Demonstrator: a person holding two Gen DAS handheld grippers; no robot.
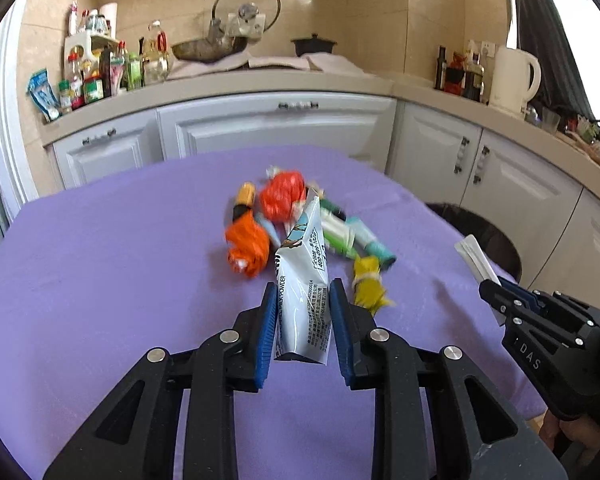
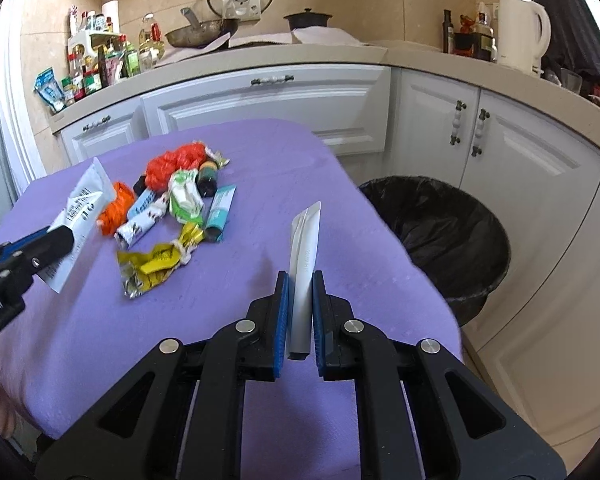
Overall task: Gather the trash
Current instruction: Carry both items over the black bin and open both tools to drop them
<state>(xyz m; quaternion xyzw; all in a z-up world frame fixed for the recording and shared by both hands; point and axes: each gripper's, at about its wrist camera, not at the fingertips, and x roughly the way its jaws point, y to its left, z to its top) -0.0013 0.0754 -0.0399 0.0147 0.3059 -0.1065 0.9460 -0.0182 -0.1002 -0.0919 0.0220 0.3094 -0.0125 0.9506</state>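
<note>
My left gripper is shut on a white milk-powder sachet, lifted off the purple tablecloth. The right wrist view shows that same sachet at the far left in the left gripper. Between the blue pads of my right gripper, which is shut, a slim white-grey sachet stands upright. A pile of trash lies mid-table: orange wrappers, a yellow wrapper, a green-white packet and a teal tube.
A round bin with a black liner stands on the floor just off the table's right edge. White cabinets and a cluttered counter with a wok and a kettle run behind.
</note>
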